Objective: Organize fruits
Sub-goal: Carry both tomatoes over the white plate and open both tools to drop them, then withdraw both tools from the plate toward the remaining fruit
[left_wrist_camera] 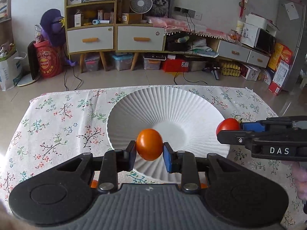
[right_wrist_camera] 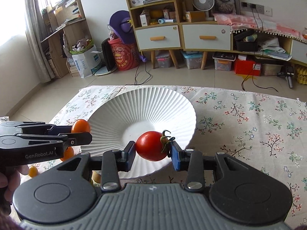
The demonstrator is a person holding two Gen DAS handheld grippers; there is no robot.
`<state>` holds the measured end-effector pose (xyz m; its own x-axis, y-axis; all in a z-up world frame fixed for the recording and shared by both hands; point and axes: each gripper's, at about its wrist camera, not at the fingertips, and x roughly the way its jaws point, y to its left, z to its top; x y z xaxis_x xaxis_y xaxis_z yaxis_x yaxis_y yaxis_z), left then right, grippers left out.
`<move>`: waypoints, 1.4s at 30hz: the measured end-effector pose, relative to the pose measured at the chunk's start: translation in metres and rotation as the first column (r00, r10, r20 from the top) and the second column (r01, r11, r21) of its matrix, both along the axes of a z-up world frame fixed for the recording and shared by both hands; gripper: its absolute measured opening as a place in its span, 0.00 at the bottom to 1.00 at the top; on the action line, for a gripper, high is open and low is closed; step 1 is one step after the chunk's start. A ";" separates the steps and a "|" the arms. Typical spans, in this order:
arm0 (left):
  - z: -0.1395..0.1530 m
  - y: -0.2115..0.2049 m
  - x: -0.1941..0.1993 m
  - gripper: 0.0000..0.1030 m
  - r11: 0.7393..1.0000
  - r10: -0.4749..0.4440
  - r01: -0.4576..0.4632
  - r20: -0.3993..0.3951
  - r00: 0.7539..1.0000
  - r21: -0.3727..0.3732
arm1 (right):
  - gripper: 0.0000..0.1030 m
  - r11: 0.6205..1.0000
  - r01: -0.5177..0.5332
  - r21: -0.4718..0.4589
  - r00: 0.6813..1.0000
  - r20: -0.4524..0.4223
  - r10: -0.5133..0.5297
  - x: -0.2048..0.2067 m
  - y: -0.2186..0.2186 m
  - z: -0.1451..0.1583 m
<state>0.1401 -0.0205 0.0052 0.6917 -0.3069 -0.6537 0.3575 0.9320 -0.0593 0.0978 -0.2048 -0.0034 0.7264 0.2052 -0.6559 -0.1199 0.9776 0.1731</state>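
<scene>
My left gripper [left_wrist_camera: 149, 149] is shut on an orange tomato [left_wrist_camera: 149, 144] and holds it over the near rim of a white ribbed plate [left_wrist_camera: 172, 105]. My right gripper [right_wrist_camera: 152, 150] is shut on a red tomato [right_wrist_camera: 150, 145] with a green stem, over the plate [right_wrist_camera: 153, 103]. In the left wrist view the right gripper [left_wrist_camera: 230, 129] comes in from the right with the red tomato [left_wrist_camera: 227, 124] at the plate's right rim. In the right wrist view the left gripper [right_wrist_camera: 82, 132] holds the orange tomato [right_wrist_camera: 80, 126] at the plate's left rim.
The plate sits on a floral tablecloth [right_wrist_camera: 249, 118]. Small orange tomatoes [right_wrist_camera: 33, 171] lie on the cloth left of the plate, under the left gripper; another [right_wrist_camera: 68, 153] is partly hidden. Shelves, drawers and boxes stand on the floor beyond the table.
</scene>
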 end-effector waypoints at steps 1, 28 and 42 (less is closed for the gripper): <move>-0.003 -0.004 0.002 0.25 1.000 -0.015 0.014 0.013 1.000 0.020 | 0.34 1.000 -0.005 -0.007 1.000 0.009 0.006 0.002 -0.001 0.000; -0.027 -0.029 0.029 0.27 0.991 -0.064 0.064 -0.004 0.998 0.115 | 0.34 0.967 -0.123 -0.223 0.990 0.034 0.134 0.013 0.010 -0.010; -0.019 -0.020 0.017 0.51 0.994 -0.054 0.055 -0.003 0.999 0.095 | 0.52 0.978 -0.101 -0.184 0.992 0.057 0.114 0.003 0.003 0.005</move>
